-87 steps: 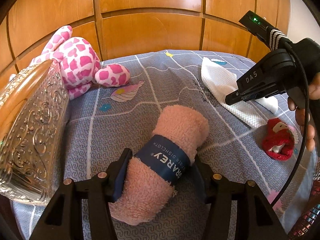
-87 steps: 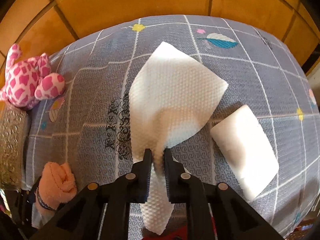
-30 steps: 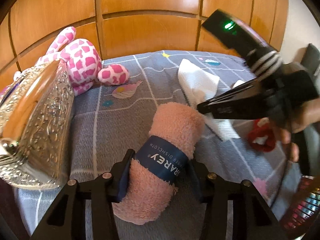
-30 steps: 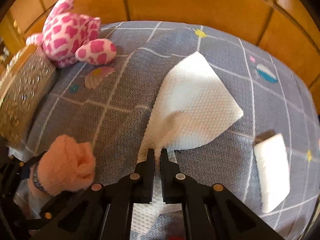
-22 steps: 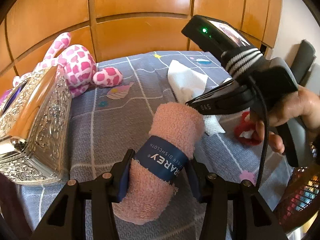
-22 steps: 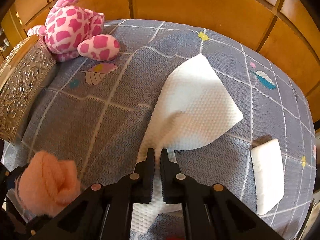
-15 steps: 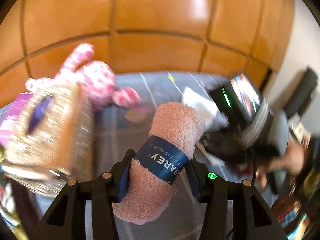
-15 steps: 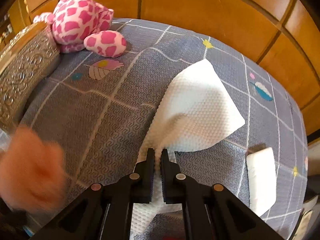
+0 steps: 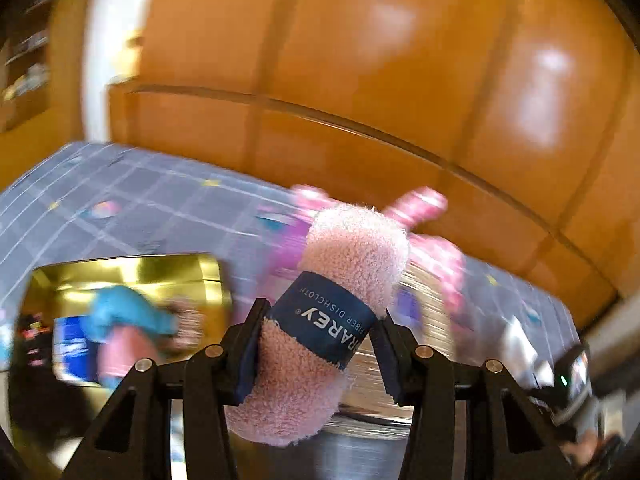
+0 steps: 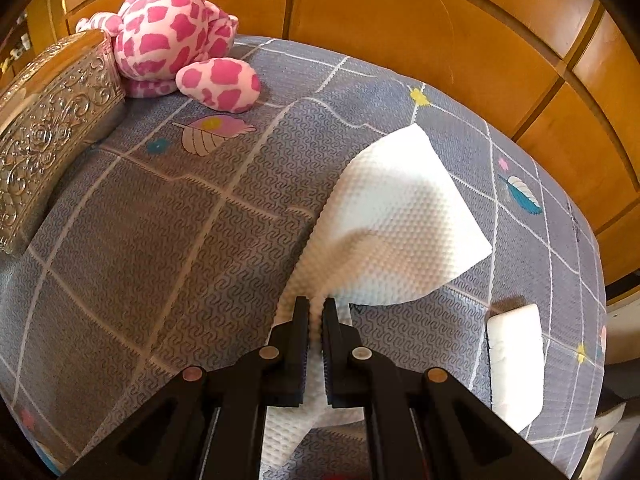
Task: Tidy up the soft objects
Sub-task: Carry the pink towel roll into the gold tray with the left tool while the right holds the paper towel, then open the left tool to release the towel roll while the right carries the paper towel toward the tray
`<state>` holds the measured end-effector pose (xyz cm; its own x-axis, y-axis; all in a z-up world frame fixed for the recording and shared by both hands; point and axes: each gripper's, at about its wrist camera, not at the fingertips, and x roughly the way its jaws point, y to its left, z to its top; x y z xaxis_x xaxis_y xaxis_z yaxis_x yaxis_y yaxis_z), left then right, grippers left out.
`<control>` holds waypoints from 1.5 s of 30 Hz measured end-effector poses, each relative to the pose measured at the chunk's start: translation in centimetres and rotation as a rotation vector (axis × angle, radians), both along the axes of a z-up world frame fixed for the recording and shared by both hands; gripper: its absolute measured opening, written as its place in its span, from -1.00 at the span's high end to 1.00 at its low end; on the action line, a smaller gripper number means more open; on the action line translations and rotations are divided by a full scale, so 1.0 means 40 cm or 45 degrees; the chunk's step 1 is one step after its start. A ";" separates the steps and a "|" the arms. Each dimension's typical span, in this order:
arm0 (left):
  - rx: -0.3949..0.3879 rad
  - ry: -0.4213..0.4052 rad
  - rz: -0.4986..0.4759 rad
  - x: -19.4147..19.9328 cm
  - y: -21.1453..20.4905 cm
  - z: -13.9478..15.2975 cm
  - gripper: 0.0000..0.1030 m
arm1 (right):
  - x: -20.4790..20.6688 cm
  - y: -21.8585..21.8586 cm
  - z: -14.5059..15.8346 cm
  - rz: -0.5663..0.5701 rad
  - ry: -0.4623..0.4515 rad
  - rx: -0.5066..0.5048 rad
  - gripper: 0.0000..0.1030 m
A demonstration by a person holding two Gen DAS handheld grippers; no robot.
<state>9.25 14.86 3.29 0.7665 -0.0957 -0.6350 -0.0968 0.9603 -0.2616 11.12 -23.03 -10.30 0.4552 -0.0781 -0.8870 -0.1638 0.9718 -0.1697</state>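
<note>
My left gripper (image 9: 316,332) is shut on a rolled pink dishcloth (image 9: 340,304) with a dark blue paper band, held up in the air; this view is blurred by motion. Below and to the left sits an open gold box (image 9: 132,276) with blue and pink soft things inside. My right gripper (image 10: 316,320) is shut on a white embossed paper towel (image 10: 396,224), which drapes onto the grey patterned bedspread (image 10: 160,240). A pink-and-white spotted plush toy (image 10: 176,36) lies at the far left by the headboard.
An ornate silver box (image 10: 48,128) stands at the left edge of the bed beside the plush. A white folded pad (image 10: 516,356) lies at the right. The wooden panelled headboard (image 10: 400,20) bounds the far side.
My left gripper has swung up and to the left with the pink dishcloth, bringing the open gold box into view. My right gripper has kept its hold on the paper towel, turning slightly.
</note>
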 end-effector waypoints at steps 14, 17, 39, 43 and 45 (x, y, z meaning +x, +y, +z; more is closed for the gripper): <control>-0.082 0.154 0.513 -0.102 0.428 -0.109 0.02 | -0.016 0.014 0.002 0.015 -0.010 -0.043 0.91; -0.094 0.198 0.489 -0.105 0.430 -0.151 -0.01 | -0.021 0.017 0.003 0.017 -0.012 -0.053 0.91; 0.246 0.161 0.440 -0.214 0.318 -0.145 -0.26 | -0.027 0.025 0.009 0.016 -0.013 -0.078 0.91; 0.249 0.140 0.433 -0.219 0.307 -0.136 -0.26 | -0.028 0.027 0.012 0.014 -0.014 -0.082 0.92; 0.267 0.128 0.431 -0.221 0.300 -0.131 -0.26 | -0.028 0.026 0.015 0.004 -0.013 -0.069 0.92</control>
